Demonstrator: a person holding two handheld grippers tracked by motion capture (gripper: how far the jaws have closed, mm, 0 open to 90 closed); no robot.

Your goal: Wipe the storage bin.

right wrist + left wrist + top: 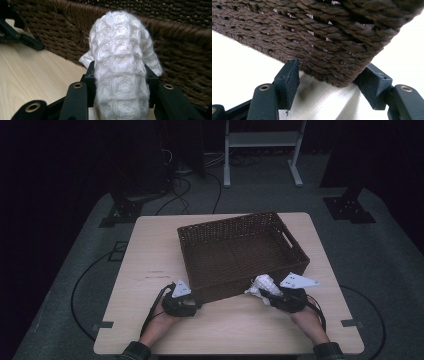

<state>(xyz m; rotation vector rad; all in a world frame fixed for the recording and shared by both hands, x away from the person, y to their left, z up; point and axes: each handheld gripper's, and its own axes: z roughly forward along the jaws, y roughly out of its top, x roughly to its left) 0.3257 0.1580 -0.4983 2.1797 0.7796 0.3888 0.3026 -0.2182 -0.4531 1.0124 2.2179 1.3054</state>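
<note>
The right tool [272,295] is clamping a wad of white, fluffy cloth [263,284] between its jaws; in the right gripper view the cloth [122,75] is bulging up out of the closed jaws and standing in front of the brown wicker basket [180,50]. In the high view the cloth is sitting at about five o'clock on the bench [150,250], just outside the near wall of the basket [295,252] and close to its near right corner, not yet over the rim.

The left tool [186,301] is sitting at about seven o'clock, at the basket's near left corner. In the left gripper view its jaws are standing wide apart with the woven corner [332,50] between them; they are close to the weave, but I cannot tell whether they are touching it. They are not gripping anything.

Judging from this, the step in hand looks like carrying the cloth to the basket while the other tool is steadying the corner. The next move is likely calling for a lift of the right tool toward twelve o'clock, high enough to clear the rim, then a release once the cloth is hanging over the basket's floor. The loose flap of cloth could catch on the wicker edge, so the lift needs height.
</note>
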